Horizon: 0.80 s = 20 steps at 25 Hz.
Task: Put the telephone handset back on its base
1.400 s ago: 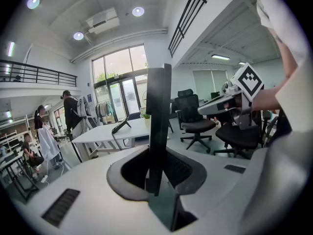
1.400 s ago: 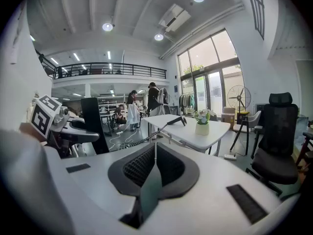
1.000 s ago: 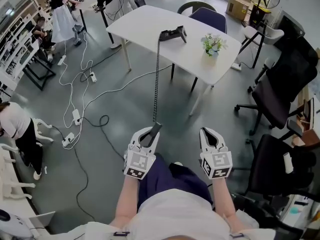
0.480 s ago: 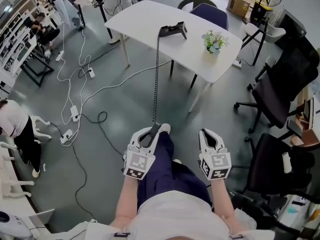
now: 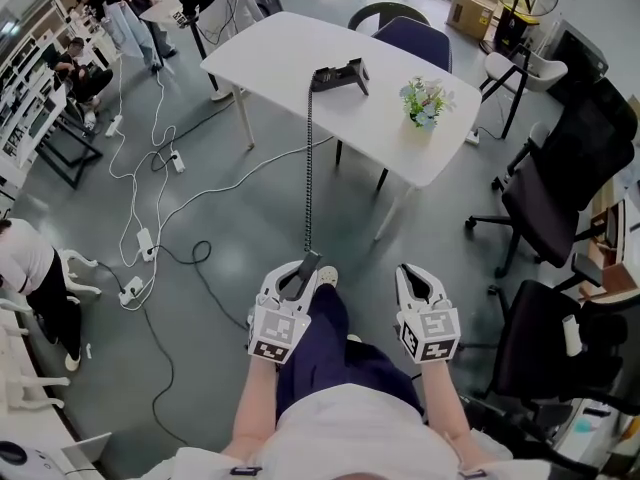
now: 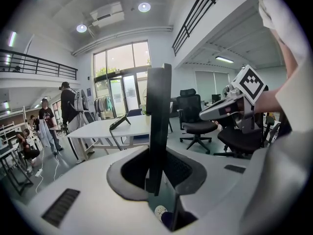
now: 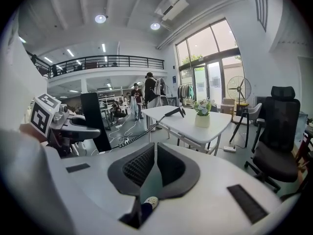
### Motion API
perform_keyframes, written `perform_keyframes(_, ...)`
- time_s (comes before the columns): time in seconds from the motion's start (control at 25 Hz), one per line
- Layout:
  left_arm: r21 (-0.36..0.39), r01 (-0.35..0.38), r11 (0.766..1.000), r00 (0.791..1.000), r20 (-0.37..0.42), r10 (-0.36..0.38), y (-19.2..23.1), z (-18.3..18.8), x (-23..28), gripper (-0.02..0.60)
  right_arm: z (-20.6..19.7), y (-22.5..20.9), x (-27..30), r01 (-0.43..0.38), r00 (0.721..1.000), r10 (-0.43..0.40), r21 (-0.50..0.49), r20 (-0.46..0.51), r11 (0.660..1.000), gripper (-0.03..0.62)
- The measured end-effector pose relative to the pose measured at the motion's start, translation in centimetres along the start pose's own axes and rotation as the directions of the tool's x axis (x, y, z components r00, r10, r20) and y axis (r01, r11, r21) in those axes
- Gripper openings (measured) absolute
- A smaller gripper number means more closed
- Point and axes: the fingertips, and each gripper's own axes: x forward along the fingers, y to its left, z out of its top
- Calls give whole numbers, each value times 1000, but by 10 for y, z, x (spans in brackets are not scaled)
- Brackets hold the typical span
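Currently, head view: the white desk (image 5: 290, 53) sits at 12 o'clock, far from the person. Black office chairs (image 5: 560, 183) stand at 3 o'clock. White floor cables (image 5: 150, 183) trail across the grey floor at 9 to 10 o'clock.

The left gripper (image 5: 297, 276) is at 6 o'clock, low in the frame over the person's lap. The right gripper (image 5: 419, 280) is level with it, toward 5 o'clock, the two apart.

Left fingers: closed on the handset (image 6: 157, 121). The left gripper view shows it as a dark slab standing upright between the pads, held near its lower end.

Right fingers: drawn nearly together, only a slit between the pads, nothing in it (right gripper view).

The base (image 5: 340, 73) lies on the desk at 12 o'clock, near the desk's middle, empty. The handset is well apart from it, off the desk and above the floor.

The coiled cord (image 5: 308, 173) runs from the base over the desk's near edge, almost straight, down to the handset.

A potted plant (image 5: 425, 100) stands on the desk at 3 o'clock of the base, near but not touching.
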Motion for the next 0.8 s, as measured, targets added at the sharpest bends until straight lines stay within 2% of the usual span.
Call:
perform_keyframes(0.52, -21, 23, 1000, 1000, -10, -24, 61, 29, 69, 84, 53, -38, 77, 21, 1000, -21, 5, -1, 1000, 41)
perform_keyframes(0.8, -19, 48, 999, 999, -20, -48, 93, 38, 98, 84, 68, -49, 115, 31, 999, -31, 18, -26, 999, 41)
